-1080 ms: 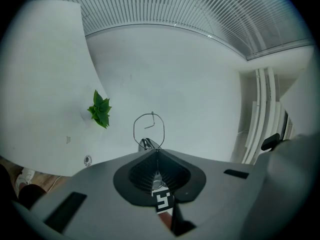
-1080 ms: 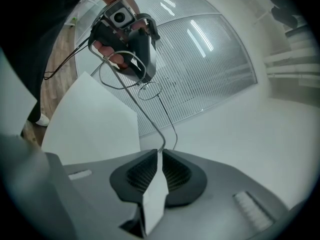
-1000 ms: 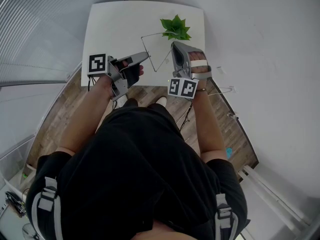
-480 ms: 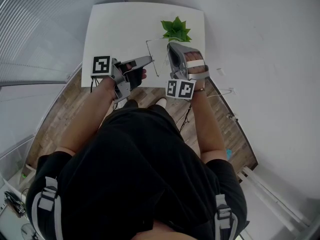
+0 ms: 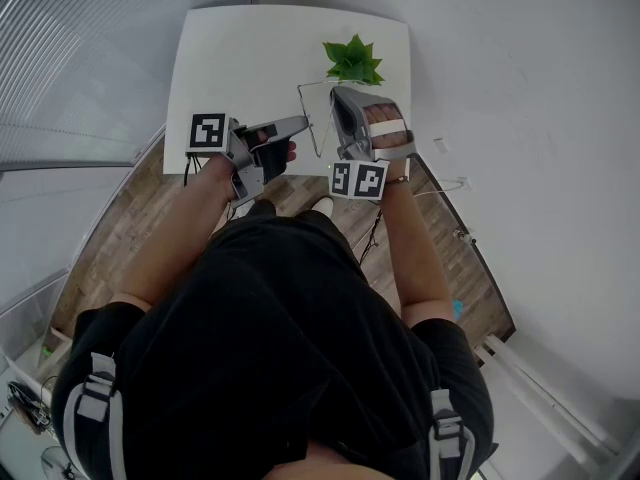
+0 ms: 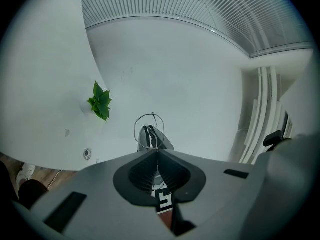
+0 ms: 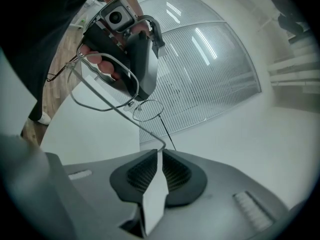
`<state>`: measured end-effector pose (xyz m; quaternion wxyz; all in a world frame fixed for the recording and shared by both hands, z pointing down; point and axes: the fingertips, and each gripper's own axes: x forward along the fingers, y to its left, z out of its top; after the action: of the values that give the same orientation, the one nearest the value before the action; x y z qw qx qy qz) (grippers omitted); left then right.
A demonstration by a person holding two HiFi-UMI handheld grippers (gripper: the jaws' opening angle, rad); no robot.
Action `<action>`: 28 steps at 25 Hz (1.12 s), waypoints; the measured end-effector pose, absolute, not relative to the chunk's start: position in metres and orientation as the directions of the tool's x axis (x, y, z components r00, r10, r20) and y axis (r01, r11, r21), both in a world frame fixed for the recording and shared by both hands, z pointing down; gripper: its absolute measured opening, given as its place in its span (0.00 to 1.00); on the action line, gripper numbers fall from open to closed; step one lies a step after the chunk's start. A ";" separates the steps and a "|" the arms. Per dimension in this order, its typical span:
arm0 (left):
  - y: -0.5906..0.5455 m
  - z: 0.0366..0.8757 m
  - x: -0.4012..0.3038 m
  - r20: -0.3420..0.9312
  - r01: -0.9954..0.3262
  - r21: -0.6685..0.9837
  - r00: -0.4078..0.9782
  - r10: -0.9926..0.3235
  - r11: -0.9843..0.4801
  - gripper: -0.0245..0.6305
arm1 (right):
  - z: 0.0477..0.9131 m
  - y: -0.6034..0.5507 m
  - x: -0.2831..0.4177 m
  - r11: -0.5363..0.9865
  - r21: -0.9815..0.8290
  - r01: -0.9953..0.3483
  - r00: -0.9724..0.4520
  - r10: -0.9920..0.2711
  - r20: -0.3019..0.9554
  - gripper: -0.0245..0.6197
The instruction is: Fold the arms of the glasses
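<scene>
The thin wire glasses (image 5: pixel 309 118) hang in the air between my two grippers, above the near edge of the white table (image 5: pixel 230 58). My left gripper (image 5: pixel 302 122) is shut on the front frame beside a lens rim (image 6: pixel 149 128). In the right gripper view both lenses (image 7: pixel 102 86) show, and one arm (image 7: pixel 125 115) runs down from the frame into my right gripper (image 7: pixel 160 153), which is shut on its curved tip. The right gripper (image 5: pixel 338 96) stands close beside the left one. The other arm (image 7: pixel 167 134) shows as a thin dark line.
A small green plant (image 5: pixel 351 58) stands on the table's far right side, just beyond the right gripper. A white wall runs along the right. Wood floor (image 5: pixel 130 228) with a cable (image 5: pixel 445 183) lies below the table edge.
My right gripper has moved left toward the left gripper with the arm tip in it, and the arm has swung in toward the frame. The left gripper has held still.
</scene>
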<state>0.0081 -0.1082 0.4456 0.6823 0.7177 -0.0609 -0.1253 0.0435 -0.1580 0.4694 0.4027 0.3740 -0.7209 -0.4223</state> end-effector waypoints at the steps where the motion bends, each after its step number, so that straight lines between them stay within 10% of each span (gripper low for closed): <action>1: -0.108 0.447 0.009 -0.094 0.081 0.995 0.962 -0.256 -0.061 0.06 | 0.470 -0.157 0.043 0.365 0.910 -0.198 -0.399 -0.878 0.265 0.10; 28: -0.101 0.444 0.023 -0.096 0.083 0.993 0.978 -0.184 -0.080 0.06 | 0.473 -0.149 0.014 0.371 0.922 -0.111 -0.489 -0.828 0.275 0.10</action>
<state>0.0232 -0.1012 0.4444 0.6773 0.7283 -0.0348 -0.0983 0.0140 -0.1494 0.4731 0.3901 0.3211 -0.7304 -0.4595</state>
